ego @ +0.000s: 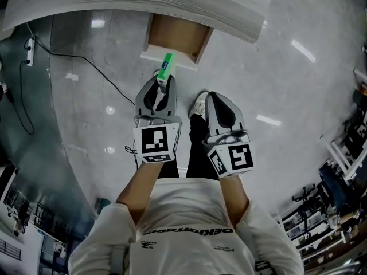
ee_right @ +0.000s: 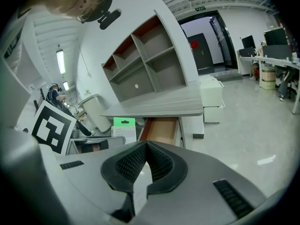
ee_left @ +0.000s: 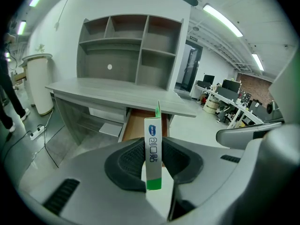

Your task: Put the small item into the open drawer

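Head view: the left tool (ego: 162, 86) clamps a slim white-and-green box (ego: 167, 63) on edge between its pads, the box's green end pointing at the front of the open wooden drawer (ego: 179, 36), which juts out from under the grey surface (ego: 143, 2). Just to the right, the right tool (ego: 200, 101) hangs over the floor (ego: 275, 85) with its jaws closed together on nothing.

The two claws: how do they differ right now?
The left claw grips a slim white-and-green box upright between its jaws; the right claw is closed on nothing. In the head view the left claw reaches nearer the open drawer; the right claw sits further back. Both are grey and black and point toward the drawer.
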The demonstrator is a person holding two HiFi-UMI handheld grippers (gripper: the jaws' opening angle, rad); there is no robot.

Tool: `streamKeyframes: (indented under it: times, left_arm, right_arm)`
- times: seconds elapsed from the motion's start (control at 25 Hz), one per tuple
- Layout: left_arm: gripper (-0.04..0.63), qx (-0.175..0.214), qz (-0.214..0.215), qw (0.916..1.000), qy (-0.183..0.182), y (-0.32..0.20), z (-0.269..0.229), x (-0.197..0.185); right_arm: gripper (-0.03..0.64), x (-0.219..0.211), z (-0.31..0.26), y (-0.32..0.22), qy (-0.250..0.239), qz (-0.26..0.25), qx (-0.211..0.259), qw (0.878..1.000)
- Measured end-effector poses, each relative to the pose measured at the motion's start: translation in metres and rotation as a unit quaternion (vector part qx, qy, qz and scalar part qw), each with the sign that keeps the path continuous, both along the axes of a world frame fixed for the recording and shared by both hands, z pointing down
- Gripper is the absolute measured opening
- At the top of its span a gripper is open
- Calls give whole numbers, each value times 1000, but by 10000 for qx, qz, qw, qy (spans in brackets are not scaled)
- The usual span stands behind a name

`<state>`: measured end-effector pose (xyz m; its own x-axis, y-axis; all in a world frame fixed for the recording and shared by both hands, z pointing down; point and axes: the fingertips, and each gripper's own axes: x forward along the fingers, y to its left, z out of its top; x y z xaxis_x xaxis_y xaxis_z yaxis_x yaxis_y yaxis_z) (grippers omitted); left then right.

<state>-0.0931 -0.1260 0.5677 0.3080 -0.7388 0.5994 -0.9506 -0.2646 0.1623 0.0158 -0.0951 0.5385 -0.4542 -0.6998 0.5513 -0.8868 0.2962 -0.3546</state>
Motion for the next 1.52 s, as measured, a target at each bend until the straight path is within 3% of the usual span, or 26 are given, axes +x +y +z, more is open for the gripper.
streamKeyframes:
  times: [0.2, 1.12, 1.52]
  left_arm:
    - [97, -47, -10, 10000, 64, -14, 17, 1]
    - [98, -376, 107, 9985, -393, -46, 89, -1]
    - [98, -500, 165, 9978, -404, -66, 106, 1]
  right_arm:
    - [31, 1, 10, 2, 33, 37, -58, 10000]
    - [31, 1, 38, 8, 97, 14, -331, 9994]
    - [31, 0, 42, 7, 118, 32, -414, 9991]
